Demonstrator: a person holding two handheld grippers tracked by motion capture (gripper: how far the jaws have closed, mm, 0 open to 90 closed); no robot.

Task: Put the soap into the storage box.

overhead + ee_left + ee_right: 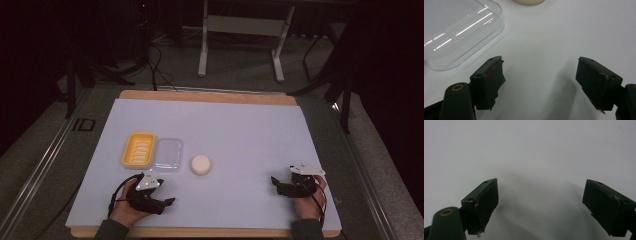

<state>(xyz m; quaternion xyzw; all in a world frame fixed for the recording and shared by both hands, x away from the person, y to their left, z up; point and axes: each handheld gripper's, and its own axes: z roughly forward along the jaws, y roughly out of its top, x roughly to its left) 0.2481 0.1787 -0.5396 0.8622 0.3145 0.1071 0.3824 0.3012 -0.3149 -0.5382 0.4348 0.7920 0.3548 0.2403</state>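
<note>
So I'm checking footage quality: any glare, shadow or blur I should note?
High view: dim, with dark surroundings. Left gripper view: bright streaks of glare on the clear lid, soft shadows under the left claw. Right gripper view: a broad soft shadow on the white sheet between the right claw jaws.

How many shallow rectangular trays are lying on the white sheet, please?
2: a yellow ribbed plastic tray at the left, and a clear plastic tray directly right of it, edges side by side. None seems hidden.

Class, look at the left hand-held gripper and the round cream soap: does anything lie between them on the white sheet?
Nothing visible does. The left hand-held gripper faces bare sheet up to the soap; the clear lid sits off to the side.
</note>
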